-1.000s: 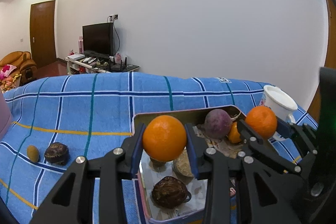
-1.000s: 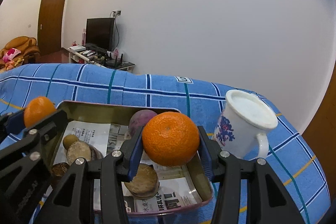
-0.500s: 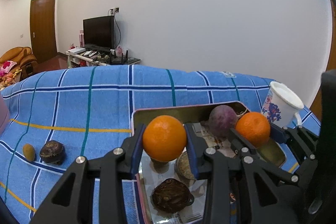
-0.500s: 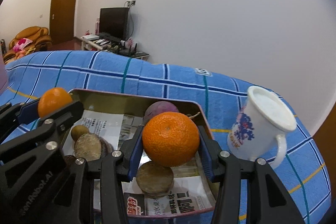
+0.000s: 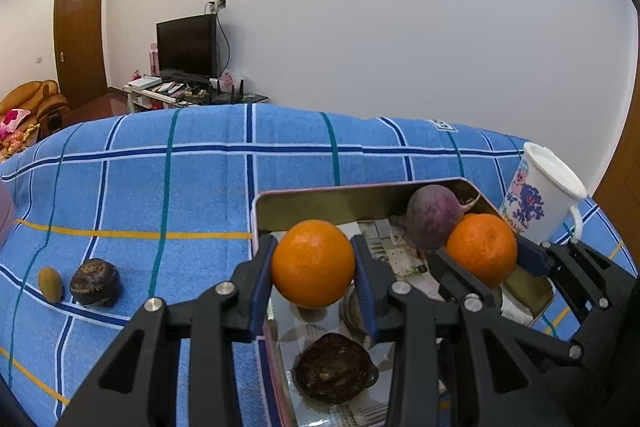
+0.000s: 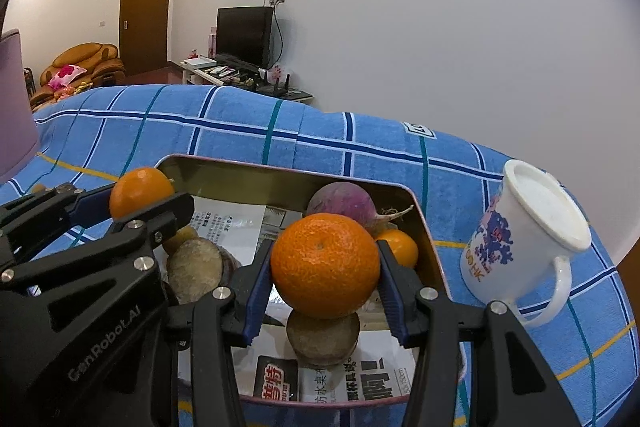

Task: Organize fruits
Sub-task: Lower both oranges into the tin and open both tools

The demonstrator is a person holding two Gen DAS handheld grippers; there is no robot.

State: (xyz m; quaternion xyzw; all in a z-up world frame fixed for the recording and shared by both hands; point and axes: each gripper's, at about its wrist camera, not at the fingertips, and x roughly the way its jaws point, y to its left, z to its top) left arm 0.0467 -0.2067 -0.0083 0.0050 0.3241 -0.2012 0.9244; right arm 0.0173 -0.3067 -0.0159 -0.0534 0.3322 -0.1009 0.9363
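Note:
My left gripper [image 5: 314,265] is shut on an orange [image 5: 313,263] and holds it over the near left part of a metal tray [image 5: 320,191]. My right gripper [image 6: 325,267] is shut on a second orange [image 6: 325,265] above the tray [image 6: 280,173]; that orange also shows in the left wrist view [image 5: 482,249]. In the tray lie a purple round fruit [image 6: 340,201], a small orange fruit [image 6: 398,247], brown round pieces [image 6: 194,265] and a dark brown fruit [image 5: 332,367] on newspaper.
A white printed mug [image 6: 524,231] stands right of the tray on the blue checked cloth [image 5: 160,187]. A dark brown fruit [image 5: 95,281] and a small green-brown fruit [image 5: 50,283] lie on the cloth to the left. A lilac object [image 6: 12,107] is at far left.
Both grippers, each still holding its orange, have come lower and closer over the tray. The right orange sits lower against the tray than before.

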